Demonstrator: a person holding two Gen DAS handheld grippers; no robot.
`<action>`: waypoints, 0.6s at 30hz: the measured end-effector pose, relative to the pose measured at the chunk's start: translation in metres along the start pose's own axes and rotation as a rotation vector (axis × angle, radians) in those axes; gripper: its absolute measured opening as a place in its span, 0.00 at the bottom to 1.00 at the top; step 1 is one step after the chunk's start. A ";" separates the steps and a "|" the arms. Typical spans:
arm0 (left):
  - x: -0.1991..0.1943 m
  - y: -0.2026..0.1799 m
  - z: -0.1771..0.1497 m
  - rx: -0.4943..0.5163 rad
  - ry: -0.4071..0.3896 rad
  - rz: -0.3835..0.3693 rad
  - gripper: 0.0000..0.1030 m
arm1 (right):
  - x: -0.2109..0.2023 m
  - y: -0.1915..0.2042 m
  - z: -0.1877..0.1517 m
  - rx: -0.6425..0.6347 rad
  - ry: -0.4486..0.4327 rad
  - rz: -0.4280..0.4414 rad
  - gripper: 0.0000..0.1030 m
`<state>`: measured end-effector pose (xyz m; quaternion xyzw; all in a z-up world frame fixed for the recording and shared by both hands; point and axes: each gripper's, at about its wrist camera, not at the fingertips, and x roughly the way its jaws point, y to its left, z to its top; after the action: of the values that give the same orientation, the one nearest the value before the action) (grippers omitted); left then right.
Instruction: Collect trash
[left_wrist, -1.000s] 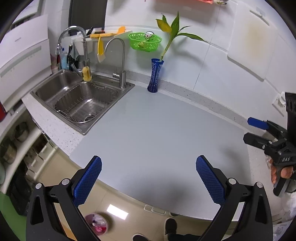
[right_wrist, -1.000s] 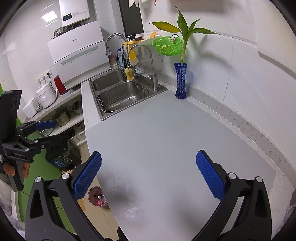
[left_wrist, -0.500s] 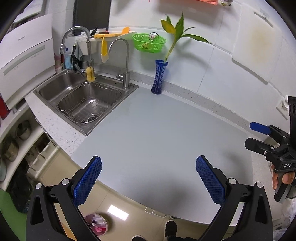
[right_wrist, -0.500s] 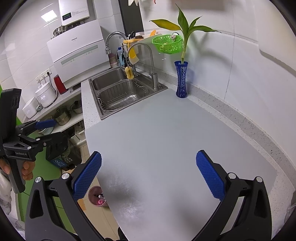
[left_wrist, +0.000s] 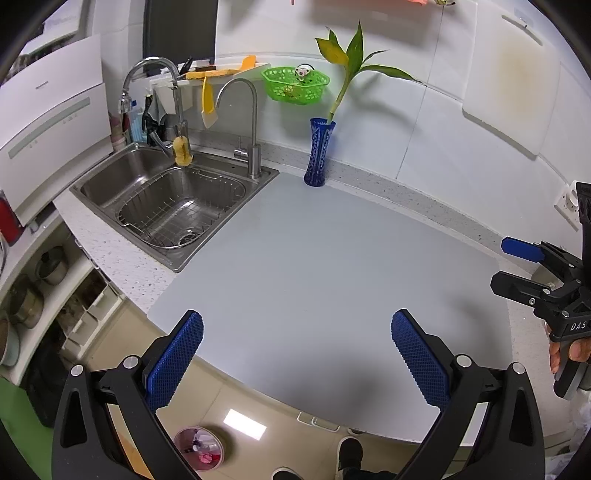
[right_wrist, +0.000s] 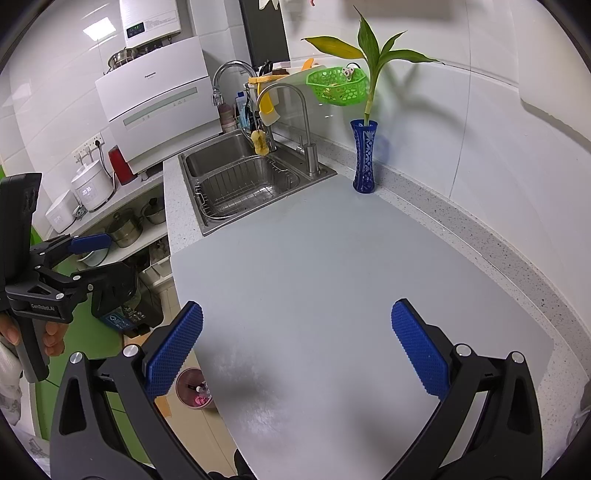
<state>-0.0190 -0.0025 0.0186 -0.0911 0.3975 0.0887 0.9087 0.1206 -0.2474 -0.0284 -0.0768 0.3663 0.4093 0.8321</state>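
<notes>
Grey countertop (left_wrist: 325, 258): blue vase (left_wrist: 318, 155) at back wall, sink (left_wrist: 173, 199) set in beside.

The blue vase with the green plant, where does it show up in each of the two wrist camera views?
Left wrist view: the blue vase stands upper centre, against the wall just right of the sink.
Right wrist view: the vase stands upper right of centre, again right of the sink.
Shared landmark: the green basket on the wall.
</notes>
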 end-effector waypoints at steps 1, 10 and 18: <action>0.000 0.000 0.000 0.001 -0.001 0.001 0.95 | 0.000 0.000 0.000 -0.001 -0.001 0.000 0.97; -0.003 -0.001 0.001 0.004 -0.010 0.002 0.95 | 0.000 0.000 0.000 -0.003 -0.002 0.000 0.97; -0.004 -0.001 0.002 0.007 -0.013 0.007 0.95 | 0.001 -0.001 0.000 -0.007 -0.002 0.001 0.97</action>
<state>-0.0202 -0.0038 0.0229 -0.0860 0.3923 0.0910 0.9113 0.1212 -0.2474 -0.0290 -0.0790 0.3640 0.4109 0.8321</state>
